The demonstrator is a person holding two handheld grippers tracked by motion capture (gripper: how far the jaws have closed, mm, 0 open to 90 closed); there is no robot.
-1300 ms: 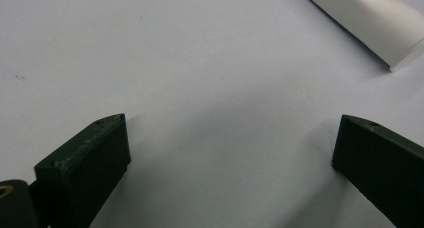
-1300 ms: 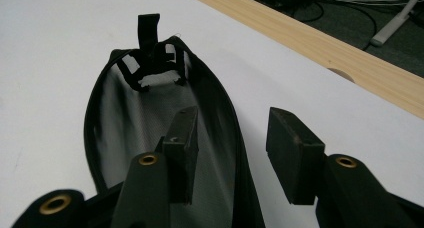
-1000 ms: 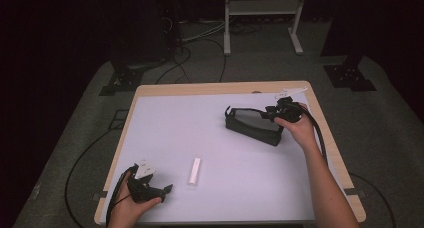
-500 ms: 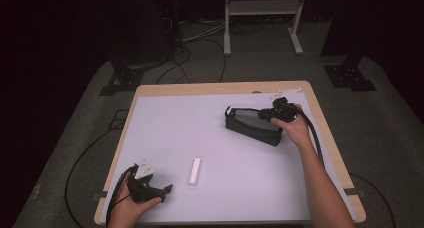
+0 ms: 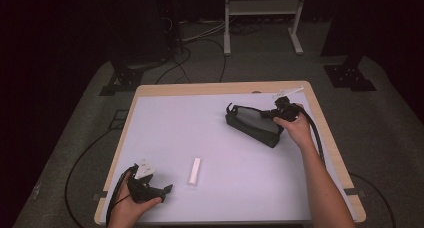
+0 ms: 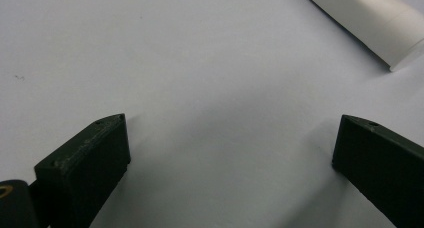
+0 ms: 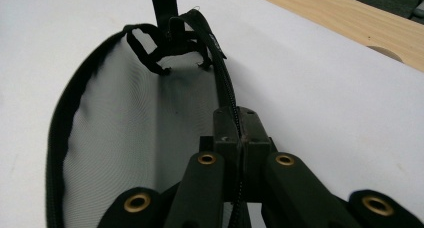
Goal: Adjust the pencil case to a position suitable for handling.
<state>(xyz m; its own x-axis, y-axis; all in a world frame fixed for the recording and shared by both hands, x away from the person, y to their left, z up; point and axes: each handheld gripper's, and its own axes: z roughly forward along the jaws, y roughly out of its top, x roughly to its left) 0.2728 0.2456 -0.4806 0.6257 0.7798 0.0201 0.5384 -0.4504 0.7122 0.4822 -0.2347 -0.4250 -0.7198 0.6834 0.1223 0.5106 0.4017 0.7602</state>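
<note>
Right gripper [image 5: 278, 112] has just been closing its jaws, now pinched together on the zipper edge of the black mesh zip pouch [image 5: 251, 126], seen clamped in the right gripper view [image 7: 239, 138]. Wide white-topped wooden table [image 5: 165, 118] carries everything. Pouch lies open at far right of table, mouth edge [image 7: 226, 85] running up from the jaws. Left gripper [image 5: 165, 189] rests near front left corner, jaws spread wide with nothing between them [image 6: 227, 153]. Small white flat rectangular stick [image 5: 194, 170] lies just beside left gripper, well apart from pouch.
</note>
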